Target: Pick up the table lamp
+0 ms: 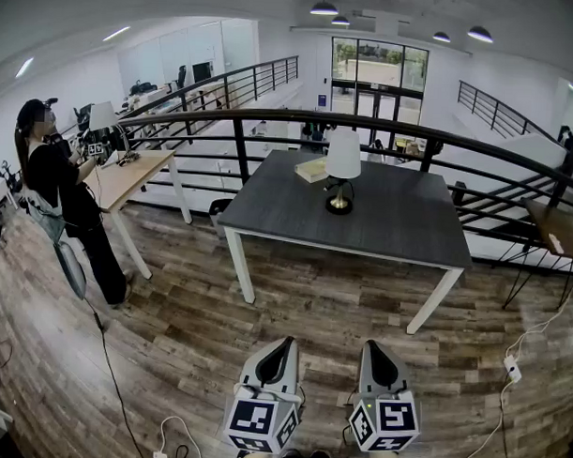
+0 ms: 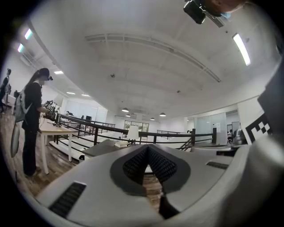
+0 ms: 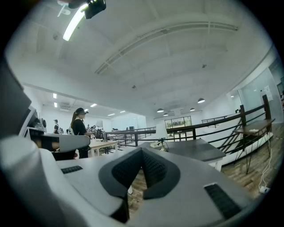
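Note:
The table lamp (image 1: 342, 169), white shade on a brass base, stands near the middle of the dark grey table (image 1: 287, 214). It shows small and far off in the left gripper view (image 2: 132, 132) and in the right gripper view (image 3: 160, 133). Both grippers hang low at the bottom of the head view, well short of the table: the left gripper (image 1: 280, 349) and the right gripper (image 1: 376, 349). Each is shut with nothing between its jaws and points level toward the table.
A book (image 1: 312, 170) lies on the table behind the lamp. A black railing (image 1: 243, 128) runs behind the table. At the left, a person (image 1: 63, 192) stands at a light wooden desk (image 1: 129, 176) that bears another lamp. Cables (image 1: 512, 367) trail on the wood floor.

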{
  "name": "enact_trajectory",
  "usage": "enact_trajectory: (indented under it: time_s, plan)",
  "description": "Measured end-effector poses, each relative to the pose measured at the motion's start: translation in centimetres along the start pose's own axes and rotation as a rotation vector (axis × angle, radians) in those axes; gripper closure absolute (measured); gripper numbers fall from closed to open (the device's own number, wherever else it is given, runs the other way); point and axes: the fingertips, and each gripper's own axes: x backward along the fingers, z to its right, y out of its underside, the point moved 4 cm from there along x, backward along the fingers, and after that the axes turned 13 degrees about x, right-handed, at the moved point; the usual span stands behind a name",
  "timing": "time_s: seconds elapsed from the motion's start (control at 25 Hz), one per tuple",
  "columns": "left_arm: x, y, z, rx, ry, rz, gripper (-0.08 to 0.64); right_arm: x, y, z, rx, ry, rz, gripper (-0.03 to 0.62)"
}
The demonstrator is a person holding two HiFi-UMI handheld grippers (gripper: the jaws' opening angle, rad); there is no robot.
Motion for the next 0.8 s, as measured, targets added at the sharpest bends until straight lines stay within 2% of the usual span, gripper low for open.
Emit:
enact_trajectory:
  time_s: [0.4, 0.8]
  plan:
    - [-0.7, 0.5, -0.2, 0.013, -0.006, -0.013, 0.552, -0.5, 0.3, 0.2, 0.0, 0.0, -0.012, 0.597]
    - [-2.9, 1.2, 0.6, 0.021, -0.01, -0.021, 0.552, -1.7, 0.9, 2.5, 0.008, -0.002, -0.016, 0.595]
